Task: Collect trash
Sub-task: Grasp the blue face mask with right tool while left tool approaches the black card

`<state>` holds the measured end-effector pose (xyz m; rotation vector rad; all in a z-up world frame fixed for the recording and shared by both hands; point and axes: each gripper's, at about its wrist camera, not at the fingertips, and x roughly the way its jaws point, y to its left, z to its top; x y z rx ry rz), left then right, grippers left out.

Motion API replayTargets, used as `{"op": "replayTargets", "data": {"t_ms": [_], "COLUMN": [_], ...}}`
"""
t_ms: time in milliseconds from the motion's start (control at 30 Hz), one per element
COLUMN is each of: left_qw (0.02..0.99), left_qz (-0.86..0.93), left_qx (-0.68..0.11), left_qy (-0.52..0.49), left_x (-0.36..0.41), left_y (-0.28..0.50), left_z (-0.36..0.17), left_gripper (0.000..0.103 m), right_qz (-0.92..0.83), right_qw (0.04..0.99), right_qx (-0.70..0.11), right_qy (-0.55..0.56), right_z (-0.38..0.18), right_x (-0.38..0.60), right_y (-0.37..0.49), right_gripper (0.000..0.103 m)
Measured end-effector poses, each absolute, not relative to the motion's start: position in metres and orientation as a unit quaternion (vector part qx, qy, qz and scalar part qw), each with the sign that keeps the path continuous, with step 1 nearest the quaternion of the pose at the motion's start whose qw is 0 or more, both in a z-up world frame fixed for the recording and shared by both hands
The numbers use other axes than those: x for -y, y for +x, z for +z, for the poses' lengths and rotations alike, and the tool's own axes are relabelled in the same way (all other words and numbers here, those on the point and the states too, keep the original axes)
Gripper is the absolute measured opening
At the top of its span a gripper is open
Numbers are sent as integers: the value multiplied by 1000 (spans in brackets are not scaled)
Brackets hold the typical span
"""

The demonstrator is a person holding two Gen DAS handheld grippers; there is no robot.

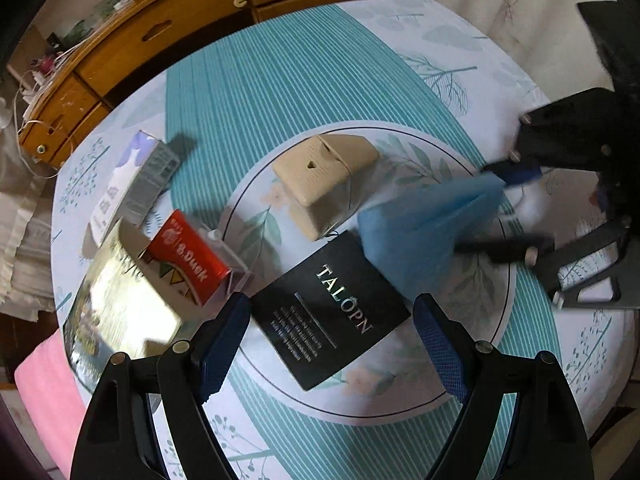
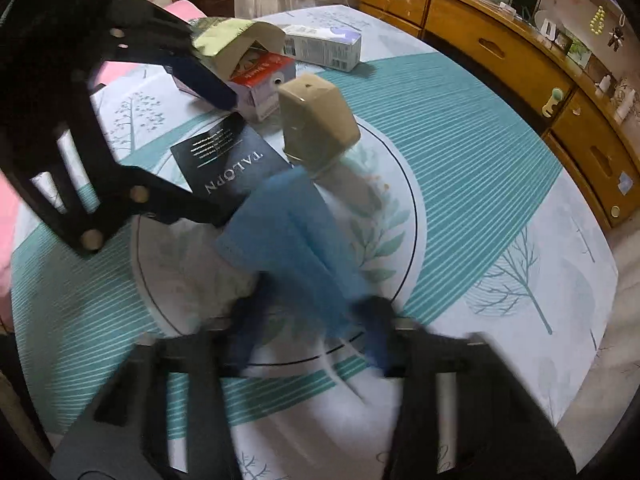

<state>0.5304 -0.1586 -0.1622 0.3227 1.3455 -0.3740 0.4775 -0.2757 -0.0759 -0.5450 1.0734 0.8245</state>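
Right gripper jaws are clamping the blue mask; left gripper is hanging jaws apart over the black card; every box is still lying uncollected on the worktop.

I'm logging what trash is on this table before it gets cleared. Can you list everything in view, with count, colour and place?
black card: 1, black with silver lettering, flat on the table between the left gripper's fingers
blue mask: 1, light blue, centre of the table, one end between the right gripper's fingers
beige box: 1, tan, centre, beside the mask
red carton: 1, red and white, next to the card
gold box: 1, shiny gold, at the table edge by the red carton
white carton: 1, white and grey, beyond the red carton
tablecloth: 1, teal stripes and leaf print
wooden dresser: 1, brown, behind the table
left gripper: 1, black with blue pads, open
right gripper: 1, black with blue pads, blurred
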Motion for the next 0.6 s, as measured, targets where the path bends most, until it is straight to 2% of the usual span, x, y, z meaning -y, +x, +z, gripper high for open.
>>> {"op": "replayTargets", "data": {"t_ms": [67, 167, 333, 400, 533, 600], "left_qw": [750, 742, 727, 721, 709, 702], "left_qz": [-181, -194, -216, -225, -245, -244], "left_qx": [-617, -619, -623, -627, -631, -638], "left_qy": [157, 171, 191, 191, 196, 204], "left_x": [161, 166, 171, 171, 174, 172], "left_y": [534, 535, 539, 541, 540, 545], "left_z": [-165, -169, -172, -170, -168, -172], "left_gripper": [85, 85, 85, 81, 79, 74], "right_qz": [376, 369, 344, 335, 329, 328], "right_qw": [745, 754, 774, 781, 785, 785], "right_qx": [-494, -495, -506, -509, -512, -514], "right_qy": [-244, -224, -160, -142, -112, -107], "right_z": [-74, -71, -60, -57, -53, -53], "right_x": [277, 290, 316, 325, 328, 331], "right_y": [476, 477, 481, 483, 485, 484], "right_gripper": [15, 10, 9, 9, 9, 9]}}
